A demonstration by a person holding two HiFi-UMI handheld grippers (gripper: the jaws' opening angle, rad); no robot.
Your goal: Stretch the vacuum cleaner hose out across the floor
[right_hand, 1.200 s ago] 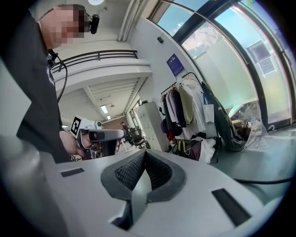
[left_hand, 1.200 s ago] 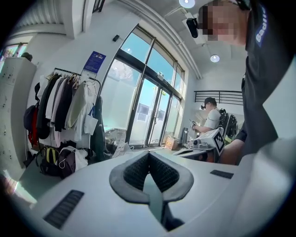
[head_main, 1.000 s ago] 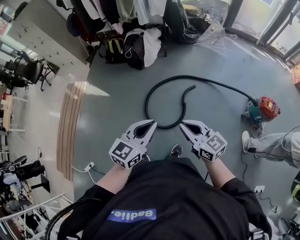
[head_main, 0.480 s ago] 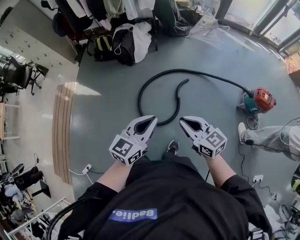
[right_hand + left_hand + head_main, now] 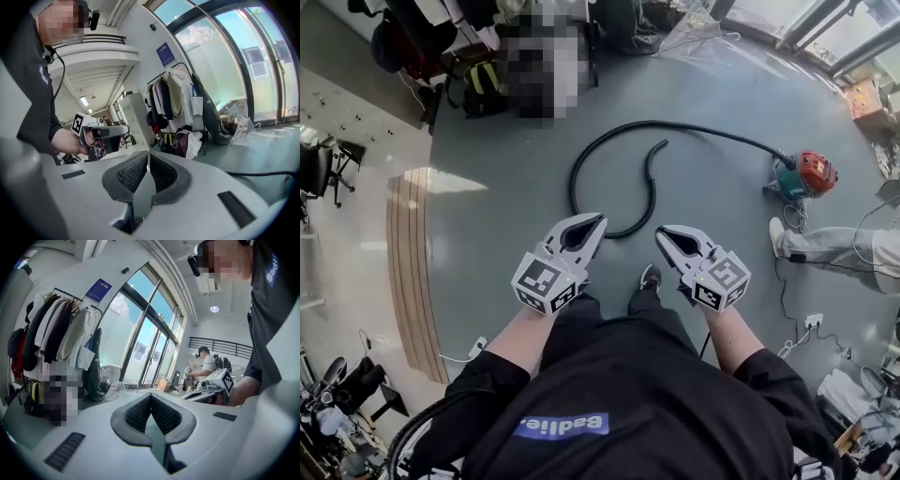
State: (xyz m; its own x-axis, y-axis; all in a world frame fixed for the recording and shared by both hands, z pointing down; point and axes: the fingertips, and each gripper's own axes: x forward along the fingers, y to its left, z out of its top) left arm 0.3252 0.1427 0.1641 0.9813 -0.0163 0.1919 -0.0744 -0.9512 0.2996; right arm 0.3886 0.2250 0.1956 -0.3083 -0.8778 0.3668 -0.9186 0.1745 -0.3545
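Scene: a person stands on a grey floor [image 5: 506, 216] with a gripper in each hand; the work has not yet begun
Left gripper [image 5: 598, 221]: held at waist height, well above the floor; jaws pressed together, pad against pad, nothing between them
Right gripper [image 5: 662, 232]: level with the left one and apart from it; jaws likewise closed and empty
Hose location: the black vacuum cleaner hose [image 5: 574, 183] lies on the floor just ahead of the person's shoe [image 5: 651, 277], beyond both grippers and touched by neither
Hose heading: no single long axis yet; from the red and teal vacuum cleaner [image 5: 803, 174] at the right it runs leftward, curls into an open loop, then hooks back so that the free end [image 5: 662, 144] points away from the person, inside the curl
Step in hand: by the look of it, the approach; both grippers must come down and open before any grip
Doing it well: the free end seems the best place to grip; drawing it leftward, away from the cleaner, should unroll the loop into one line; a slow pull should keep the cleaner from rolling along behind
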